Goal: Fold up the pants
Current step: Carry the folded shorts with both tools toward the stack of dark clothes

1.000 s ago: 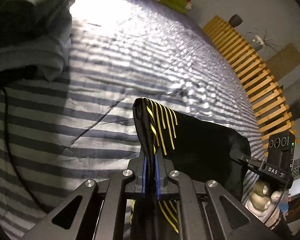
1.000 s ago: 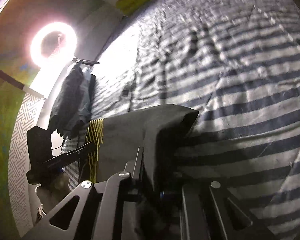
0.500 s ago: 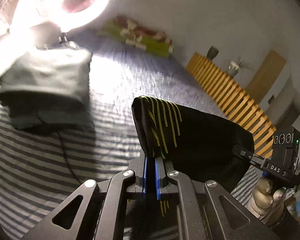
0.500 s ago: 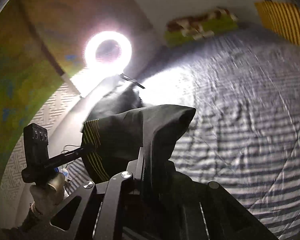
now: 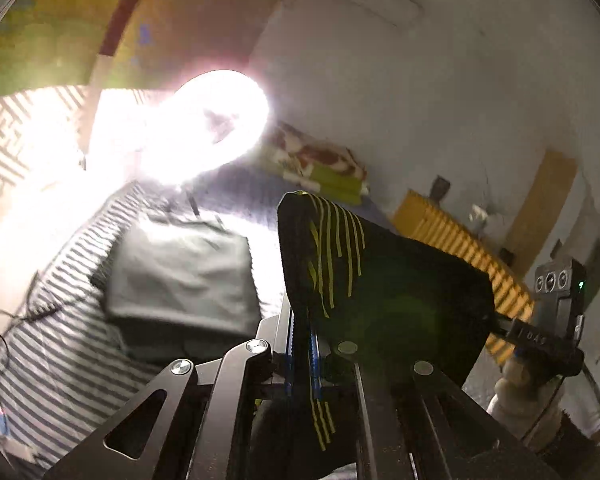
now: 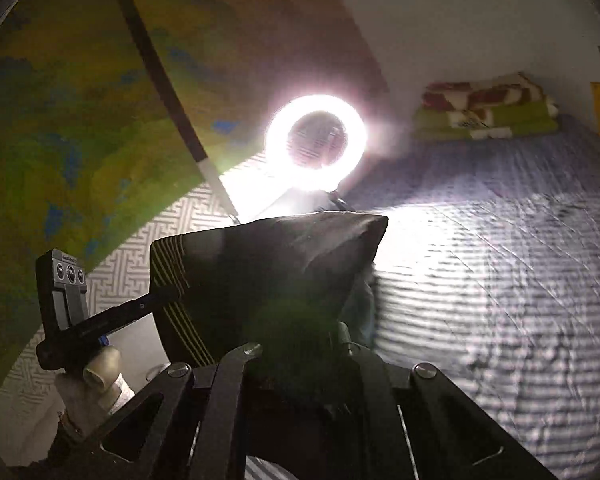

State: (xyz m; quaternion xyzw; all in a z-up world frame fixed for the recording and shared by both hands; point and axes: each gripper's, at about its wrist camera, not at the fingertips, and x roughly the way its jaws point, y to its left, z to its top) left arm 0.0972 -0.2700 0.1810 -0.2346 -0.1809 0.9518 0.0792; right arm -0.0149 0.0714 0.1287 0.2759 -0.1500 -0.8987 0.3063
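Left hand-held gripper (image 5: 302, 344) raised and tilted upward, well above the bed (image 5: 60, 356); blue-padded jaws pinched tight on one corner of the black pants (image 5: 400, 296), at the edge with yellow stripes. Right hand-held gripper (image 6: 300, 336) likewise raised, pointing toward the ring light (image 6: 316, 148); fingertips buried under dark cloth, jaws clamped on the opposite corner of the pants (image 6: 272, 272). Pants held taut between both grippers, in the air, clear of the bed; fabric stretched as a dark panel from one grip to the other. From the left wrist view, right hand-held gripper (image 5: 496, 320) at far right, gripped from below by a pale gloved hand (image 5: 516, 400). From the right wrist view, left hand-held gripper (image 6: 168, 298) at lower left, held by the other gloved hand (image 6: 88, 388), nose on the striped edge. Below: striped bedspread, a folded grey garment stack (image 5: 180, 276) near the ring light (image 5: 212, 124), a folded green and red blanket (image 6: 484, 108) at the far wall. Yellow slatted rail (image 5: 472, 256) beside the bed. Frames motion-blurred in parts.
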